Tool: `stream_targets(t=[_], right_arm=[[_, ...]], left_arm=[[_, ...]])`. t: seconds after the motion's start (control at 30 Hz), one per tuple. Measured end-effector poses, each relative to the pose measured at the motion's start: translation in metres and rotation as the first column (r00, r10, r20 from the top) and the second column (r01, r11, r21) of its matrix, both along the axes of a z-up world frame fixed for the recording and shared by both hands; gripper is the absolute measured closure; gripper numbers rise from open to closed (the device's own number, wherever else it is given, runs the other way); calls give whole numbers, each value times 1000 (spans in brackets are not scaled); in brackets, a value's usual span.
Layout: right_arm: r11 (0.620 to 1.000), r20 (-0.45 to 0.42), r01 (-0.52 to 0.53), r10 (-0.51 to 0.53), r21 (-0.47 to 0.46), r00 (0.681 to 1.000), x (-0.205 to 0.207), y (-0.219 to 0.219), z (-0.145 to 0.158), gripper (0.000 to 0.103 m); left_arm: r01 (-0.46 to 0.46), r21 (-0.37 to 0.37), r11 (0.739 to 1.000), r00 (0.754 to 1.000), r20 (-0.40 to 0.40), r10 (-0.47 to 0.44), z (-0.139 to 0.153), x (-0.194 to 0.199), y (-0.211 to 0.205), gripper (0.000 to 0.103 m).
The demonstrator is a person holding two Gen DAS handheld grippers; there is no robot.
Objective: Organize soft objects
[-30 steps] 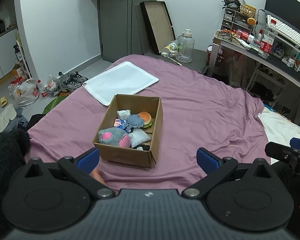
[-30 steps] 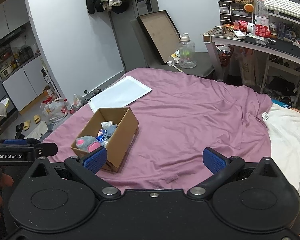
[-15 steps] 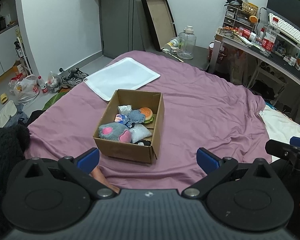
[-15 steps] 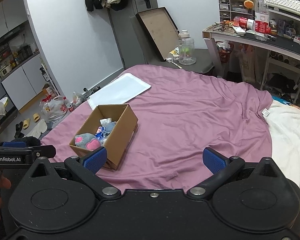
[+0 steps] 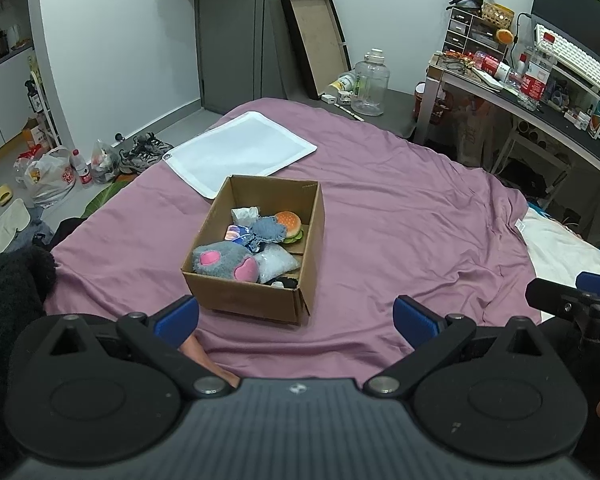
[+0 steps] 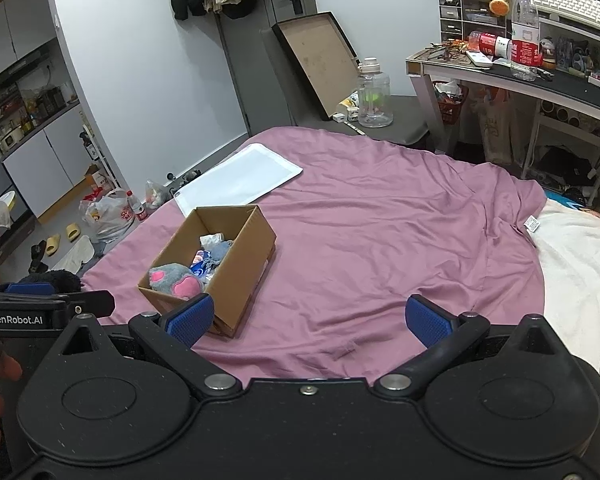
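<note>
Purple bed: toy box beyond spread left fingers.

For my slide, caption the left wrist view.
Open left gripper faces a cardboard box of soft toys on a purple bedsheet.

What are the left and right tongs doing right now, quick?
Left tongs: open, holding nothing, short of the cardboard box.
Right tongs: open, holding nothing, above the purple bedsheet.
</note>
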State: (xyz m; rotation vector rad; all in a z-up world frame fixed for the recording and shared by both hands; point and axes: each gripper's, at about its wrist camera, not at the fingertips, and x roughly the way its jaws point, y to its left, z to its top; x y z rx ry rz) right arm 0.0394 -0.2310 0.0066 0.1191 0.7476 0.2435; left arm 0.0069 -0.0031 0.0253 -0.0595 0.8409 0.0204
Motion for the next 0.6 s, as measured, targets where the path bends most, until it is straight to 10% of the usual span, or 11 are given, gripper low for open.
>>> stream_targets(t=[0.6], right_arm=[[1000,-5,-5,5,-2,1000,1,-1,-2,0]], left_arm=[[9,-13,1000,1000,1,-9,1,-1,1,1]])
